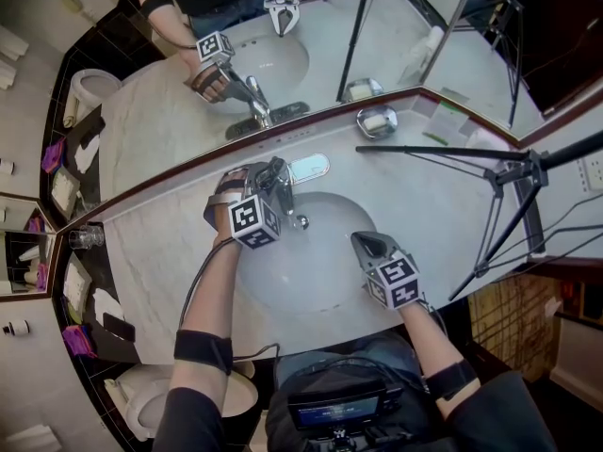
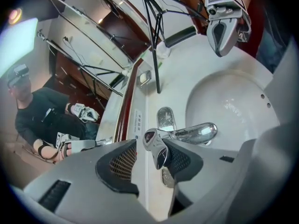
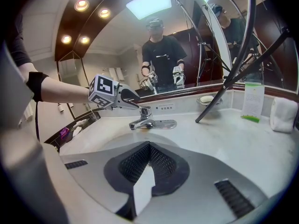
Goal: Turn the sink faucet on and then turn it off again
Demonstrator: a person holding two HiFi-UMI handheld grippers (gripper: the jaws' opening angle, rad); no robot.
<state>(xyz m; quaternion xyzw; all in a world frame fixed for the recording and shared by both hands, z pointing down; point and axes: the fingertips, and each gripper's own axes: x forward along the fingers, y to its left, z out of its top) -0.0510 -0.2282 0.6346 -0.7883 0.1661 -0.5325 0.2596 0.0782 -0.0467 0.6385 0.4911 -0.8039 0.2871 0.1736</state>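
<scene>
1. Marble tabletop (image 1: 160, 252) is filling the bathroom scene under a wide mirror (image 1: 396, 36). It is carrying an oval sink (image 1: 316, 285) at the centre of the head view.
2. At the sink's far rim, just above centre, the chrome faucet (image 1: 283, 196) is standing with its spout (image 2: 198, 132) reaching out over the basin.
3. The left gripper (image 2: 150, 143) is angling down onto the faucet with its jaws spread. The lever handle (image 2: 159, 150) is sitting between them, leaning against one pad with a gap showing on the other side.
4. That straddling hold is probably meant to let the lever be nudged either way without a hard pinch.
5. No stream is showing under the spout, so the water appears to be off. Whether the turning-on is only starting or the turning-off is finishing, I cannot tell.
6. The right gripper (image 3: 148, 146) is hovering over the sink's near rim at the lower right of the head view, with its jaws pressed together on nothing.
7. It is likely waiting aside because one lever needs only one gripper.
</scene>
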